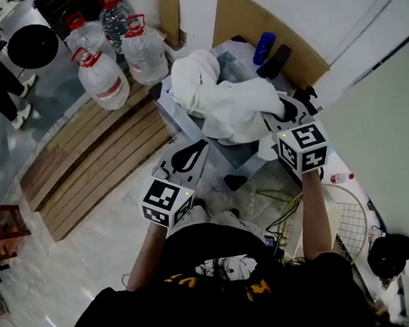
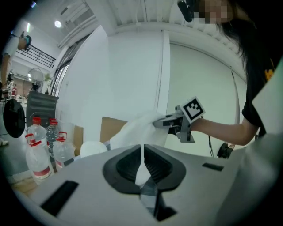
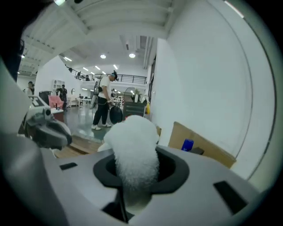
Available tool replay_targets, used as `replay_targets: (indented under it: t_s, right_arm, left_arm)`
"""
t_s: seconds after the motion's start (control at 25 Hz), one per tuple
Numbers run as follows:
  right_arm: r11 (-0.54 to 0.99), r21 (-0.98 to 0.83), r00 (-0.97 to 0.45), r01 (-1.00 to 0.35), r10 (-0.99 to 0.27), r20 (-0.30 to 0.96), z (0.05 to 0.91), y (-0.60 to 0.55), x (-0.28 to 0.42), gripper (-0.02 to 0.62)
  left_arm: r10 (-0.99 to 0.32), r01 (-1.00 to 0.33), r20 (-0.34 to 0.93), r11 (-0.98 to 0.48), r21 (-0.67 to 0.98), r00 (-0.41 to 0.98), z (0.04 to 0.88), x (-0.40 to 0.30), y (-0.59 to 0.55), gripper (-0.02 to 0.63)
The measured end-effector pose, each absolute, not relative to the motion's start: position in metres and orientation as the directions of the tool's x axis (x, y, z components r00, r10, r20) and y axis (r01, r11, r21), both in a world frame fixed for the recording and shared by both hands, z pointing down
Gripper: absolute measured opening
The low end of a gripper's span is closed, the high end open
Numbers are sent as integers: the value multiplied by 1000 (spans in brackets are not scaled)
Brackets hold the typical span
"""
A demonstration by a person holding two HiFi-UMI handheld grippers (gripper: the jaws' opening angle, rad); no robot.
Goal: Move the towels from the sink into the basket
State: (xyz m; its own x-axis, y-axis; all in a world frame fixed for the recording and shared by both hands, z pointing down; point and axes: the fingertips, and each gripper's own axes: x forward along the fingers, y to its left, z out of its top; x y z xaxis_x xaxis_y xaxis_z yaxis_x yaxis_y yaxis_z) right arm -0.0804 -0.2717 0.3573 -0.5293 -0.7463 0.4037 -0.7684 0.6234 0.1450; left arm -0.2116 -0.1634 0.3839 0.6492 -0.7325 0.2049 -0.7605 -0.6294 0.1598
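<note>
Head view: towel (image 1: 235, 106) is up in the air over the sink (image 1: 178, 118), slung between both tongs. Left tongs (image 1: 189, 155) pinch a thin edge of it, jaws almost together on the cloth. Right tongs (image 1: 285, 108) are clamped on a thick wad, jaws held apart by the bulk. The towel's long axis runs roughly left tongs to right tongs, with most of the mass bunched at the far end and sagging in the middle. The basket (image 1: 346, 217) sits low at the person's right, on the near side of the right tongs, so the right hand is clearly the closer one. My read: mid-transfer, towel lifted but not yet over the basket. The next move is a swing right and back toward the body, right hand leading and left trailing to keep the tail off the sink edge. Risk: the thin left pinch slips and the loose end drags. Can't tell if more towels remain in the sink; this one covers it.
</note>
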Motion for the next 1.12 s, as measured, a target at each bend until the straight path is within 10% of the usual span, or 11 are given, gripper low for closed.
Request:
replay_targets:
  t_s: [0.52,1.12]
  right_arm:
    - [456,76,-455,-887,-890,31,185,-207,-29,104]
    - [-49,-13,51,-999,-993,-110,155,-46,159,103]
  left_arm:
    - [-560,-563,60,-822,87,827,318,-133,-176,22]
    - [-103,-107,47,-990,92,994,309,34,-95,23]
